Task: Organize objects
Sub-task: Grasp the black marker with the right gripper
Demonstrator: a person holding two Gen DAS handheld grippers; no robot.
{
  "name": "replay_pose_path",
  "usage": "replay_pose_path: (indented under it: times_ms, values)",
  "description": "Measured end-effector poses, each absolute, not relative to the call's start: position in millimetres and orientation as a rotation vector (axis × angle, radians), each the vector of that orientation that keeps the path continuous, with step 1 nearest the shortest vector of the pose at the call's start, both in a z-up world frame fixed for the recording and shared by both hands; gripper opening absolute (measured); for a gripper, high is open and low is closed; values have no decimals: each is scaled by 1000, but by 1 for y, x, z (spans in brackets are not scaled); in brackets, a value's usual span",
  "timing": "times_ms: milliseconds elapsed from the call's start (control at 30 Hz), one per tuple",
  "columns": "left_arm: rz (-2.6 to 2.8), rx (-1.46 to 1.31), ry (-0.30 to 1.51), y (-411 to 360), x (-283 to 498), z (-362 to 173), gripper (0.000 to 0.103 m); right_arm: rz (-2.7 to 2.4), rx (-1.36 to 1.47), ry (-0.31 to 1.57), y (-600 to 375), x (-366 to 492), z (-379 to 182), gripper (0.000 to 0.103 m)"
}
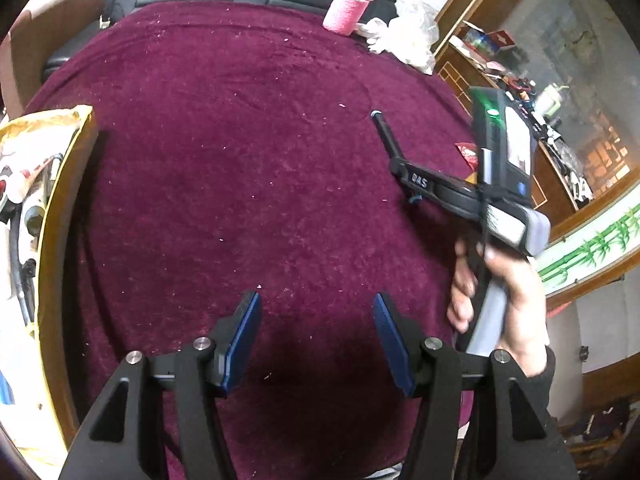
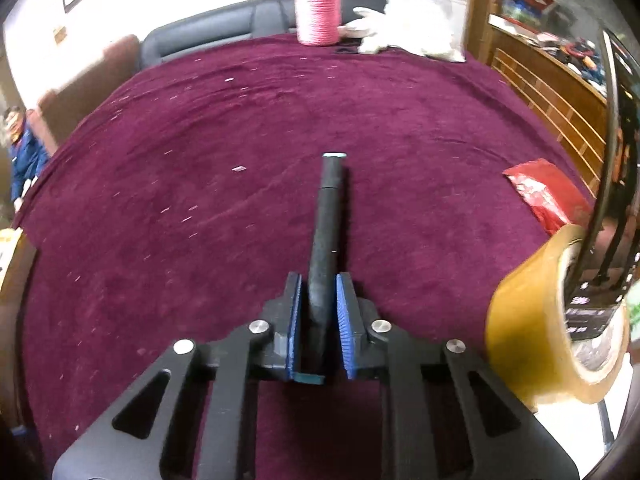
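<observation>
My right gripper [image 2: 319, 280] is shut on the lower end of a black pen-like stick [image 2: 330, 208], which points away from me over the maroon cloth [image 2: 200, 160]. The left wrist view shows the same stick [image 1: 384, 136] jutting up and to the left from the right gripper [image 1: 398, 170], with a person's hand [image 1: 516, 292] on the handle. My left gripper [image 1: 316, 300] is open above bare cloth with nothing between its blue pads [image 1: 244, 336]. An open yellowish box [image 1: 60, 200] holding several items stands at the left edge.
A roll of brown tape [image 2: 532, 320] sits close on the right, with a red packet [image 2: 540, 192] beyond it. A pink wrapped bottle [image 2: 320, 12] and white plastic bags [image 1: 408, 36] stand at the far edge. A wooden cabinet [image 1: 520, 80] is to the right. A person [image 2: 20, 144] is at far left.
</observation>
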State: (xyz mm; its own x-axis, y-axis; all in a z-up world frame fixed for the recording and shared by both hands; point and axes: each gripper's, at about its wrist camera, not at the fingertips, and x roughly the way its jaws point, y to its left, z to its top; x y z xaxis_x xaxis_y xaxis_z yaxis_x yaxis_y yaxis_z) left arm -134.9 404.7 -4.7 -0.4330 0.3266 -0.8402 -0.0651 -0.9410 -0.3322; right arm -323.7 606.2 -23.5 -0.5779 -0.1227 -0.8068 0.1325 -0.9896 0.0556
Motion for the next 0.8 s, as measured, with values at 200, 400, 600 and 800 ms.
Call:
replay_pose_path:
  times_ms: [200, 400, 600, 800]
  values:
    - [2486, -1521, -455, 394, -142, -8, 58, -2401, 1336, -139, 588, -301, -22, 14]
    - [2510, -1536, -655, 369, -154, -16, 58, -2227, 1305, -121, 554, -261, -24, 15]
    - [2487, -1568, -731, 367, -161, -29, 58, -2203, 1279, -81, 538, -244, -25, 15]
    - [2485, -1572, -756, 367, -165, -34, 58, -2225, 1257, -77, 540, -241, -25, 15]
